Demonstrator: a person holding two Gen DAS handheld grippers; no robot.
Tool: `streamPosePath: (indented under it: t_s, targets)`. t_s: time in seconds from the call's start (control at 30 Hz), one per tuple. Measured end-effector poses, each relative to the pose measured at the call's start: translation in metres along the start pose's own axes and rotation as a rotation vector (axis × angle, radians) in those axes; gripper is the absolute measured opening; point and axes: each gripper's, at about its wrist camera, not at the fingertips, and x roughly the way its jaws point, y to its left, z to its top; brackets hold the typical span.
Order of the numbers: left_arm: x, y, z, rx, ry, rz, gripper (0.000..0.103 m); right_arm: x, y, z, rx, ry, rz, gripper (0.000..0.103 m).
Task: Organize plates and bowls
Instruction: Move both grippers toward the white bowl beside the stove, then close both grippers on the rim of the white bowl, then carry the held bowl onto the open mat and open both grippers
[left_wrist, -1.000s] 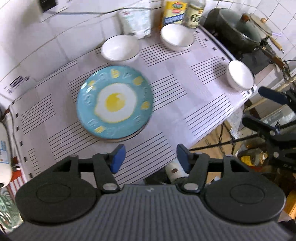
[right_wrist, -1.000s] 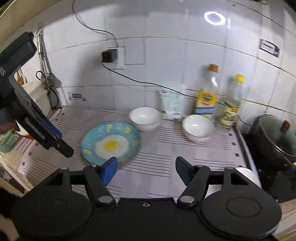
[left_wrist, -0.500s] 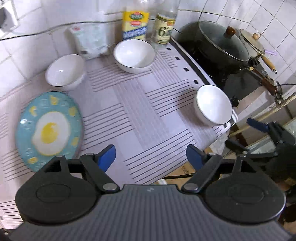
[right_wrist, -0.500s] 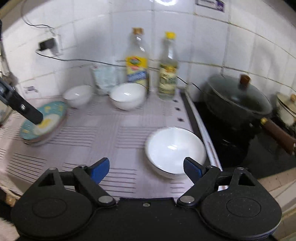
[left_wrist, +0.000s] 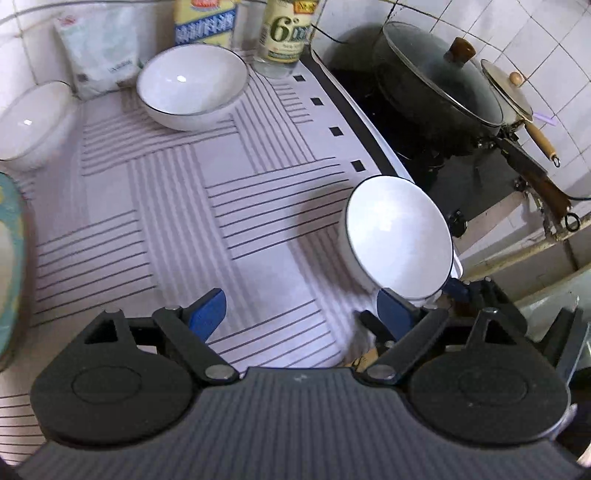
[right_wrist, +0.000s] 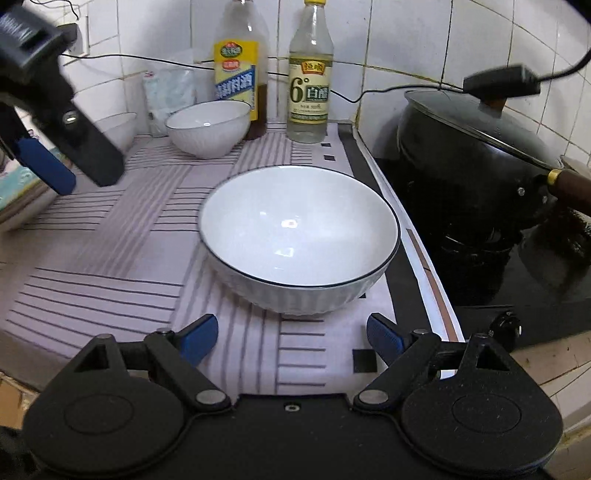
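The right gripper (right_wrist: 291, 338) hangs just short of the near bowl (right_wrist: 299, 243) by the stove, jaws spread and empty; this looks like the approach to pick it up. The left gripper (left_wrist: 299, 314) is opening over bare cloth (left_wrist: 177, 206), nothing between its jaws. Next, the right jaws must straddle the bowl's near rim, probably one pad inside, then close.

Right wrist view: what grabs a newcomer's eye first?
A large white bowl with a thin dark rim sits dead centre on the striped grey mat, just ahead of the right gripper, jaws open. To its right, a lidded black pot on the stove.
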Motion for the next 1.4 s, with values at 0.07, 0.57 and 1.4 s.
streamPosePath:
  t_s: [0.07, 0.57, 1.4]
  targets:
    - [0.010, -0.008, 0.001, 0.008, -0.009, -0.010, 0.089, 0.002, -0.003, -0.003, 0.013, -0.032, 0.000, 0.090]
    - [0.078, -0.032, 0.027, -0.023, 0.035, -0.054, 0.047, 0.029, -0.009, 0.004, 0.030, -0.130, 0.059, 0.093]
    - [-0.006, 0.009, 0.000, 0.034, -0.057, 0.059, 0.020, -0.002, 0.055, 0.039, -0.119, -0.219, 0.191, 0.092]
